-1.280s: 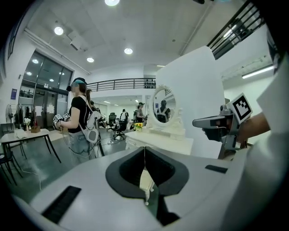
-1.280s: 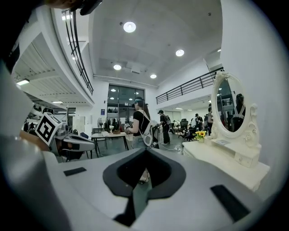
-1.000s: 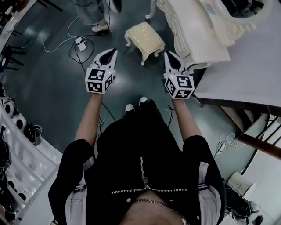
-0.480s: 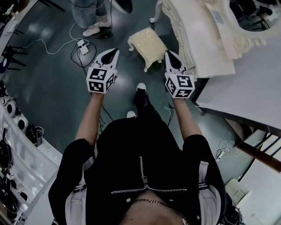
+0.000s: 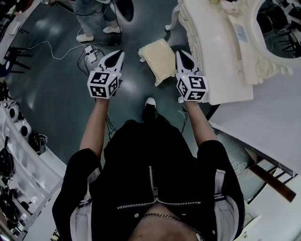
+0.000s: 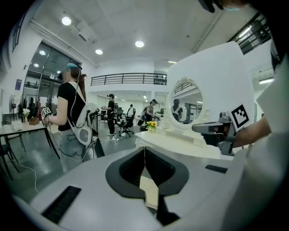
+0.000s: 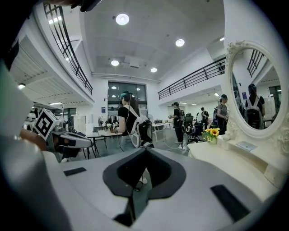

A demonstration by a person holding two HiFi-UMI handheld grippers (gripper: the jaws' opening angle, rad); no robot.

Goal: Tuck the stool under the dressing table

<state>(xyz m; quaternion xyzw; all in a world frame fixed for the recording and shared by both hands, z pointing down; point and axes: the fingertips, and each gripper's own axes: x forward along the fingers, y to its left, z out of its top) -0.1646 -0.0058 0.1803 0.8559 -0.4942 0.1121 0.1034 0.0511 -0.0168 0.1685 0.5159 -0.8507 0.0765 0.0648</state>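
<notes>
The cream stool (image 5: 159,59) stands on the dark floor, just left of the ornate cream dressing table (image 5: 211,52) and outside it. My left gripper (image 5: 118,54) hovers left of the stool, shut and empty. My right gripper (image 5: 181,52) hangs by the stool's right edge, against the table's front, also shut and empty. In the left gripper view the closed tips (image 6: 144,146) point past the table top (image 6: 180,142) and its round mirror (image 6: 186,104); a piece of the stool (image 6: 149,191) shows below them. The right gripper view has shut tips (image 7: 145,149) beside the table (image 7: 235,158).
A person with a backpack (image 5: 91,14) stands beyond the stool, with cables and a power strip (image 5: 91,51) on the floor nearby. White shelving (image 5: 19,141) lines the left side. My own shoe (image 5: 150,102) is just behind the stool.
I have walked forward: stool and dressing table have come closer beneath both grippers, which were carried ahead, still shut. The stool has not been touched.
</notes>
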